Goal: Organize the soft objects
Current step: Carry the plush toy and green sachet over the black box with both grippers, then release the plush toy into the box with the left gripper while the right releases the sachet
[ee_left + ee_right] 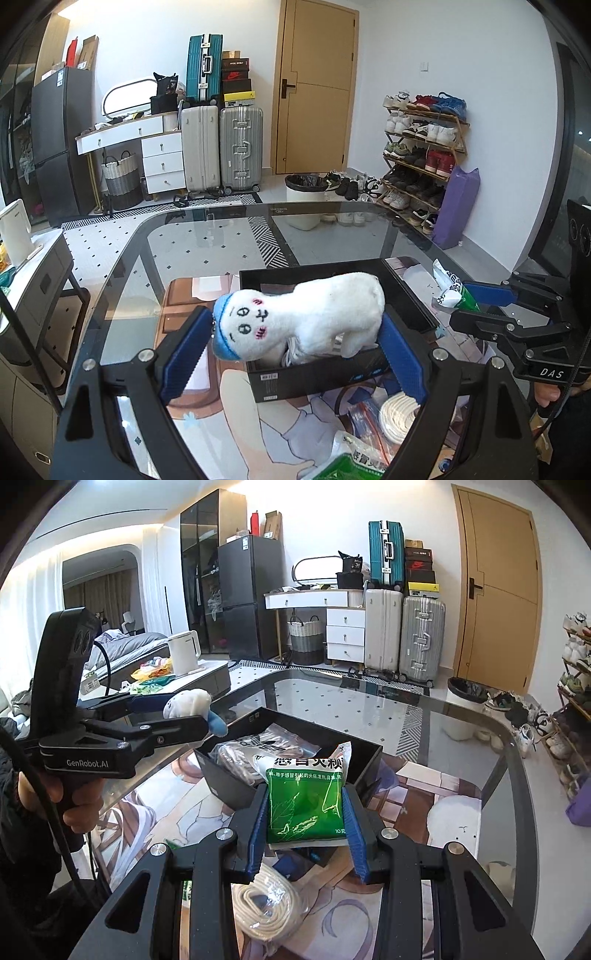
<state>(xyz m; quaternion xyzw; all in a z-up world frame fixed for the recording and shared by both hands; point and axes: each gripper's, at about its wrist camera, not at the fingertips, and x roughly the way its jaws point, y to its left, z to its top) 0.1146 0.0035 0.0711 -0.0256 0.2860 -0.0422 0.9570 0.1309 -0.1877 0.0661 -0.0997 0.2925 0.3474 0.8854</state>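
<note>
Carrying both loads over the black box (332, 373) on the worktop (207, 236) — left gripper (291, 350) fingers clamped on the plush toy (303, 317), right gripper (306, 819) fingers pinching the green packet (306, 805) — next calling for lowering and letting go inside.

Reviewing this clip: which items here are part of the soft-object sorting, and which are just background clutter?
Part of the job:
- white plush toy, held in the left gripper
- green sachet, held in the right gripper
- black box, with items already inside
- coiled white rope on the mat

Just lying about:
- suitcases
- shoe rack
- kettle
- bin
</note>
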